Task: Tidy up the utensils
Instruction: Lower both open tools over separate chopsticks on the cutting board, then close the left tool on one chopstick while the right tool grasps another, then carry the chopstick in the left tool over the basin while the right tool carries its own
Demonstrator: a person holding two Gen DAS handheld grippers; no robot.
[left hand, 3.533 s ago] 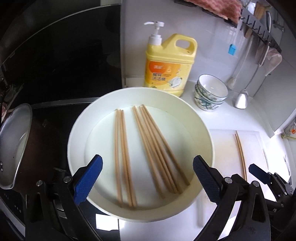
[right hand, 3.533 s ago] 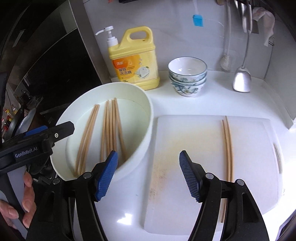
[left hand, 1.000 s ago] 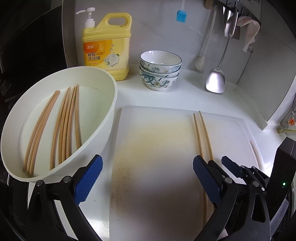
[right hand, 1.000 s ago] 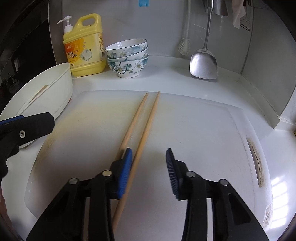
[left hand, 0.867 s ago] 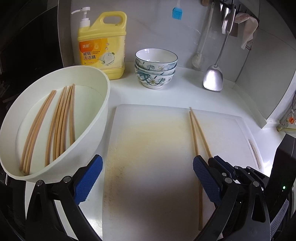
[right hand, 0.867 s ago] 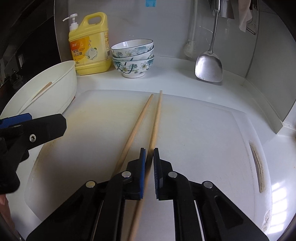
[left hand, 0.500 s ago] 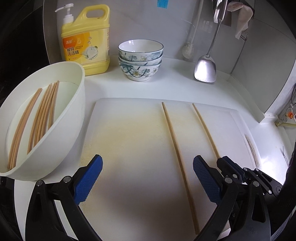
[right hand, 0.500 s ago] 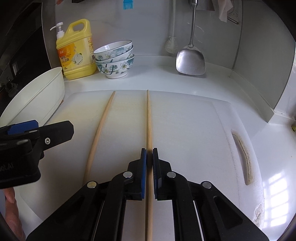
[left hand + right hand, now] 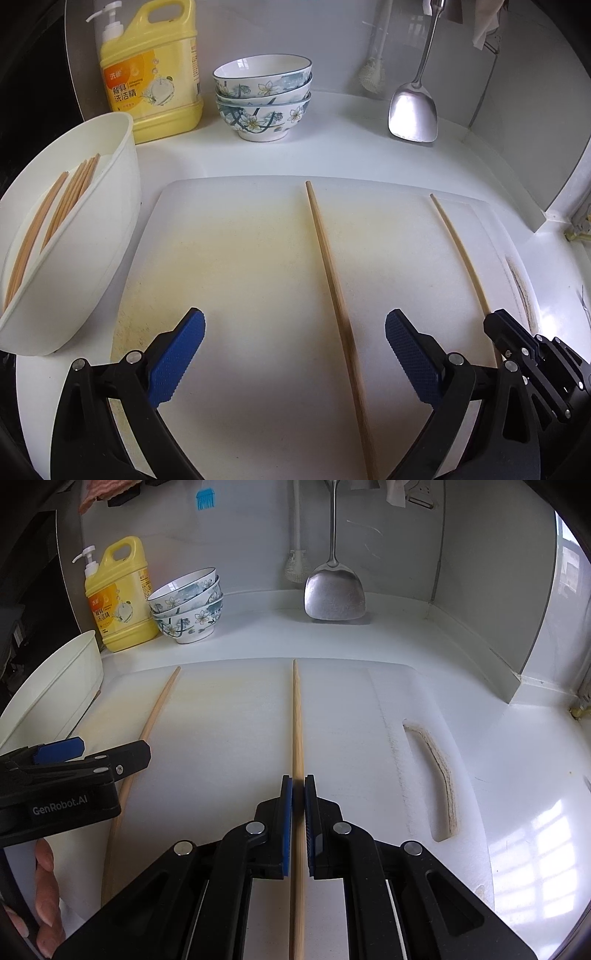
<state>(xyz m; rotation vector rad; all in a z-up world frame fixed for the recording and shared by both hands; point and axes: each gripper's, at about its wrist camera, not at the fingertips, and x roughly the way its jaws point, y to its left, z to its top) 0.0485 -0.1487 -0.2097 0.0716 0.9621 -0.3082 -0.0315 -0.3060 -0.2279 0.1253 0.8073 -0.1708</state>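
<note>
Two wooden chopsticks lie apart on the white cutting board (image 9: 240, 258). My right gripper (image 9: 298, 786) is shut on one chopstick (image 9: 296, 716), which runs straight ahead between its blue pads. In the left wrist view this held chopstick (image 9: 458, 251) sits at the right, with the right gripper (image 9: 495, 325) at its near end. The loose chopstick (image 9: 328, 258) lies between the fingers of my open left gripper (image 9: 295, 354), nearer the right pad and untouched. That loose chopstick (image 9: 159, 709) passes under the left gripper (image 9: 99, 755) in the right wrist view. Several more chopsticks (image 9: 55, 210) lie in the white basin (image 9: 125, 147).
A yellow detergent bottle (image 9: 155, 74) and stacked floral bowls (image 9: 264, 99) stand at the back. A metal spatula (image 9: 412, 114) and a brush (image 9: 371, 77) hang against the wall. The board's handle slot (image 9: 436, 775) is at the right. A person's fingers (image 9: 44, 886) show at lower left.
The right gripper closed on one chopstick of the pair and carried it right, away from the other. Both hands shifted right, so the basin now sits at the left edge.
</note>
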